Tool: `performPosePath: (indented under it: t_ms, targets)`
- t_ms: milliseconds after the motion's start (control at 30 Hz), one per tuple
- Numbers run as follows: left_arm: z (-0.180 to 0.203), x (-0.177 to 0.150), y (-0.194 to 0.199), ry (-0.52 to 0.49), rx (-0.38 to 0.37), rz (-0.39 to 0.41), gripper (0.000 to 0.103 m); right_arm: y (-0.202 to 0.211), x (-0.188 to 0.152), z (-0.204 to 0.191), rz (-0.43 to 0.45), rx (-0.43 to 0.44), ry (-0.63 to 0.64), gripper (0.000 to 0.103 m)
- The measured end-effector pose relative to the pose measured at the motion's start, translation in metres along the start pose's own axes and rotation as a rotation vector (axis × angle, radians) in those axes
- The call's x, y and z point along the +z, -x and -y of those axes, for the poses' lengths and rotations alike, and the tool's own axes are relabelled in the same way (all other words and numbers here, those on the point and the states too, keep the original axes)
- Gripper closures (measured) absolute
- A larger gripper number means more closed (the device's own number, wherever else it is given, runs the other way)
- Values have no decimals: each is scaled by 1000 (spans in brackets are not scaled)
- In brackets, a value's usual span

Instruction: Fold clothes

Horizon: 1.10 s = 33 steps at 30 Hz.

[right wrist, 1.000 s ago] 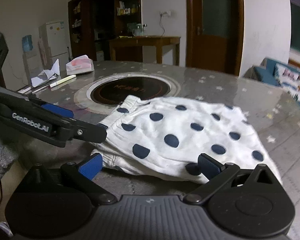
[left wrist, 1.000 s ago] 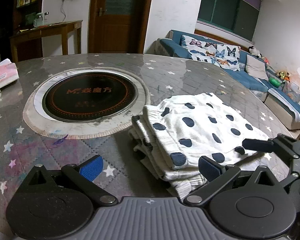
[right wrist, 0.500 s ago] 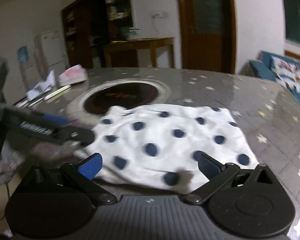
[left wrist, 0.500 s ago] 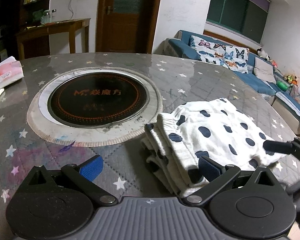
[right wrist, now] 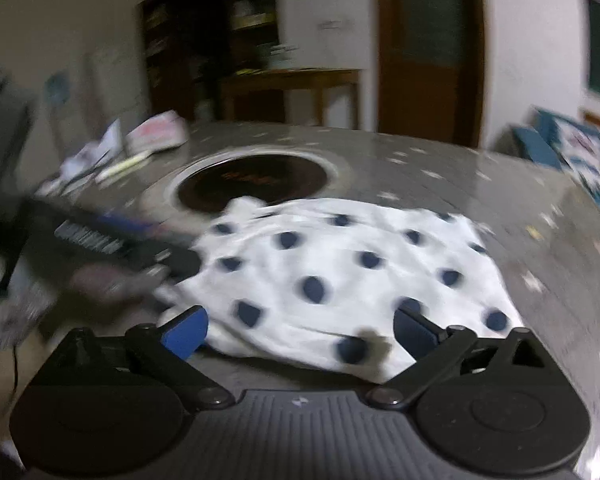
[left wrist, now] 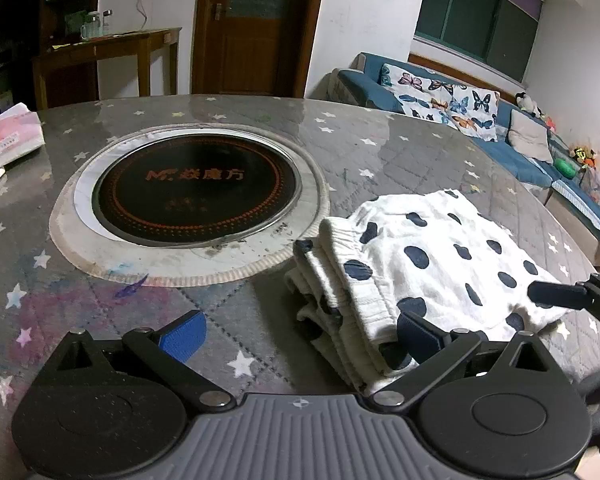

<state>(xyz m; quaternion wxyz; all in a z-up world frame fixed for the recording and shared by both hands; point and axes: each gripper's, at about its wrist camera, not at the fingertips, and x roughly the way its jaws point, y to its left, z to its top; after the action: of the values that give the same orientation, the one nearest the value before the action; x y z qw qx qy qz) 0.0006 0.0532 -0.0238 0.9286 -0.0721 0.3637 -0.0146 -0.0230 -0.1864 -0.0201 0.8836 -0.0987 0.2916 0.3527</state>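
A white garment with dark blue dots (left wrist: 420,264) lies folded in several layers on the grey star-patterned table (left wrist: 372,160), to the right of the round cooktop. My left gripper (left wrist: 300,334) is open, its right finger beside the stack's near-left corner, nothing between the fingers. In the blurred right wrist view the same garment (right wrist: 340,272) lies flat ahead of my right gripper (right wrist: 300,332), which is open just short of its near edge. The left gripper's finger (right wrist: 100,240) reaches in from the left. The right gripper's fingertip (left wrist: 556,296) shows at the garment's right edge.
A round black induction cooktop (left wrist: 196,188) is set in the table's middle. A pink tissue pack (left wrist: 12,136) and a pen lie at the table's far left. A blue sofa (left wrist: 480,120) stands beyond the table's right edge; a wooden side table and door are behind.
Both grippers have drawn back from the folded garment, which now lies farther from each camera. The right wrist view has become blurred from motion.
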Motion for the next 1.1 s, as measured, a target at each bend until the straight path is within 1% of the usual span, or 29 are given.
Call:
performPosePath:
  t_ms: [67, 133, 167, 267, 367, 433, 467, 500, 567, 600, 633, 700, 800, 967, 1100]
  targets:
    - [-2, 2, 1, 10, -3, -1, 0, -6, 2, -19, -24, 9, 116, 8]
    - [-5, 4, 2, 22, -7, -4, 0, -13, 3, -36, -51, -3, 244, 14]
    - [-6, 4, 2, 32, -12, -7, 0, -16, 3, -44, -61, -4, 302, 14]
    - [-11, 7, 3, 61, -28, -17, 0, -24, 4, -64, -89, -8, 455, 22]
    - [-15, 8, 2, 87, -45, -29, 0, -31, 5, -80, -99, -17, 566, 30]
    - [-17, 9, 0, 107, -51, -43, 0, -34, 7, -86, -99, -6, 602, 42]
    - [-19, 9, -1, 123, -58, -50, 0, -35, 8, -88, -99, 1, 607, 46]
    - [-20, 10, -2, 150, -72, -57, 0, -34, 8, -88, -94, 6, 600, 52]
    - [-24, 12, -4, 204, -100, -71, 0, -34, 10, -88, -84, 16, 583, 59]
    - [-25, 13, -5, 231, -113, -77, 0, -33, 10, -88, -79, 21, 575, 65]
    - [-27, 14, -6, 258, -127, -84, 0, -32, 11, -85, -72, 28, 551, 69]
    - [-30, 15, -8, 311, -155, -98, 0, -28, 15, -80, -50, 37, 491, 74]
    - [-31, 17, -10, 391, -206, -112, 0, -22, 24, -69, -16, 50, 391, 78]
    - [-35, 14, -16, 540, -300, -131, 0, -13, 36, -48, 26, 78, 238, 79]
    - [-36, 7, -24, 653, -358, -161, 0, -8, 37, -37, 46, 84, 178, 80]
